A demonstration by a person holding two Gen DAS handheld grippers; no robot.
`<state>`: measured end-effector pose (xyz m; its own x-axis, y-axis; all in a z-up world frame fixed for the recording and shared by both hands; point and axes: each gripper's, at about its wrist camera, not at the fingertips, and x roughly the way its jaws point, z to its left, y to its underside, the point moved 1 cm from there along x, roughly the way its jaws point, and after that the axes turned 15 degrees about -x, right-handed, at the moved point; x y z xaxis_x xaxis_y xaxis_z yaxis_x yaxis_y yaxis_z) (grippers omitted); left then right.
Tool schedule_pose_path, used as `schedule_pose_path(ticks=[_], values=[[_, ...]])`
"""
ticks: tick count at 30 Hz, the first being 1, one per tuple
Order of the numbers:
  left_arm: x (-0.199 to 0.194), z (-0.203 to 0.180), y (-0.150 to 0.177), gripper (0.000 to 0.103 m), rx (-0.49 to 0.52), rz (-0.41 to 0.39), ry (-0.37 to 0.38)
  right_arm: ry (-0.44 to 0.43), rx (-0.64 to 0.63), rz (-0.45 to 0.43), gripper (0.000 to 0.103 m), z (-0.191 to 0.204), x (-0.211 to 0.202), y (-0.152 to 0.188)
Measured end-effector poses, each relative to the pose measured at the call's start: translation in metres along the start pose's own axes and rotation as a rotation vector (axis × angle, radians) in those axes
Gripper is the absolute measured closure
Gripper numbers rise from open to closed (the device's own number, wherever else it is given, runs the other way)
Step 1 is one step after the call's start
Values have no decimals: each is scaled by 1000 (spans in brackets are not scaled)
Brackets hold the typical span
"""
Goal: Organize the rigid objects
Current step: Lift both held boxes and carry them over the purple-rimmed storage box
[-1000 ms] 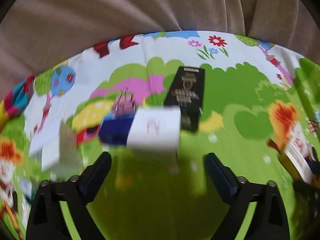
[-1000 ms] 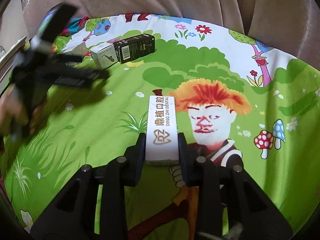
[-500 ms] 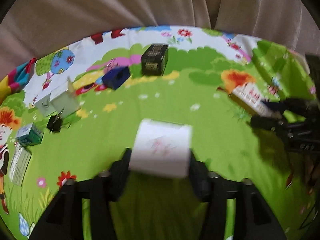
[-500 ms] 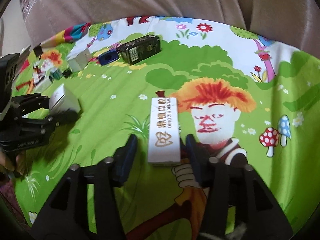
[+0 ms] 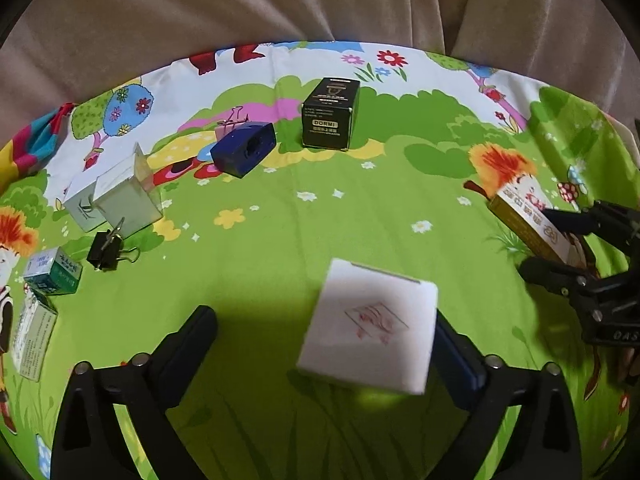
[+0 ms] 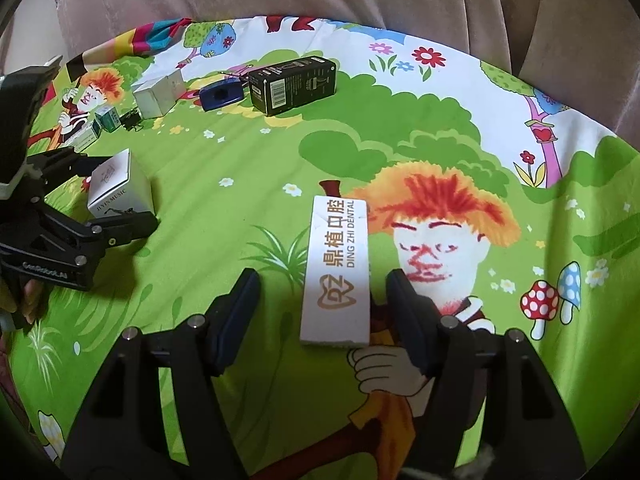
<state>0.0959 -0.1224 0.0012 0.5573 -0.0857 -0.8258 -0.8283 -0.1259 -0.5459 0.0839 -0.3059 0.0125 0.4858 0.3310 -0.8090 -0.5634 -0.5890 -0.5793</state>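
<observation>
A white cube box (image 5: 368,324) with a red stamp rests on the green cartoon cloth (image 5: 280,248) between the fingers of my left gripper (image 5: 322,320). Its jaws are opening wide; the box leans near the right finger and stands clear of the left one. The right wrist view shows the same box (image 6: 120,188) inside the left gripper (image 6: 114,194). A long white dental box (image 6: 338,268) lies flat between the fingers of my right gripper (image 6: 324,286), whose jaws are opening, with a gap on both sides. The left wrist view shows that box (image 5: 524,216) and the right gripper (image 5: 552,244).
At the back of the cloth lie a black carton (image 5: 330,116), a blue block (image 5: 244,152), a clear and a white box (image 5: 116,196), a black binder clip (image 5: 106,246), a small green box (image 5: 54,272) and a pale flat box (image 5: 32,336). Beige curtain (image 5: 320,0) hangs behind.
My left gripper brought the white cube box away from the black carton toward the right gripper, then opened around it. My right gripper opened off the dental box, which stays put.
</observation>
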Motion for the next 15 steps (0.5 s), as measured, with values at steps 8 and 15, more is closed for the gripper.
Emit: schedule_pose_path(ticks=[8, 15], values=[[-25, -34, 30, 60, 139, -27, 49, 59, 72, 10, 69, 6, -14, 10], [-56, -23, 72, 60, 92, -5, 81, 100, 218, 1, 69, 50, -58, 44]])
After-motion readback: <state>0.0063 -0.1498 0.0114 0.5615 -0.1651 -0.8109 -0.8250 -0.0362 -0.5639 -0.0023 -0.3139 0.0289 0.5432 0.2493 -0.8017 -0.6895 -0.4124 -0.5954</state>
